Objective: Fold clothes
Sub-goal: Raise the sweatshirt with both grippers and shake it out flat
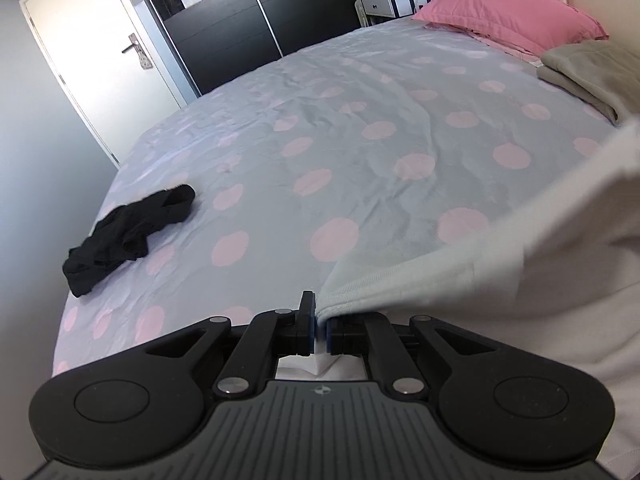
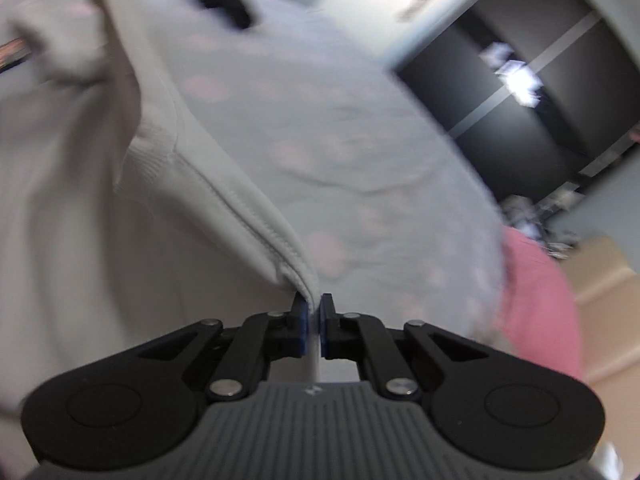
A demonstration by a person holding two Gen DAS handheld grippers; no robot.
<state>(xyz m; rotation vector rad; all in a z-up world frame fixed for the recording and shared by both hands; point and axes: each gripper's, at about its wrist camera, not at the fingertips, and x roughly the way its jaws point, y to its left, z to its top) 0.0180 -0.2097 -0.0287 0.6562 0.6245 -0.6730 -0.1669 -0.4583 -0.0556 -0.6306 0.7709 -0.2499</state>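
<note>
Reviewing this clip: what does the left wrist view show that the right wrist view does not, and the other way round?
Only the left wrist view: the left gripper shut on a hem of the white garment, a folded grey cloth beside the pillow, a white door with its handle, and a small white table past the bed.

Only the right wrist view: the right gripper shut on a seamed edge of the same garment, and its ribbed cuff.

Both: the polka-dot bedspread, pink pillow, crumpled black garment and dark wardrobe; the right view is blurred.
</note>
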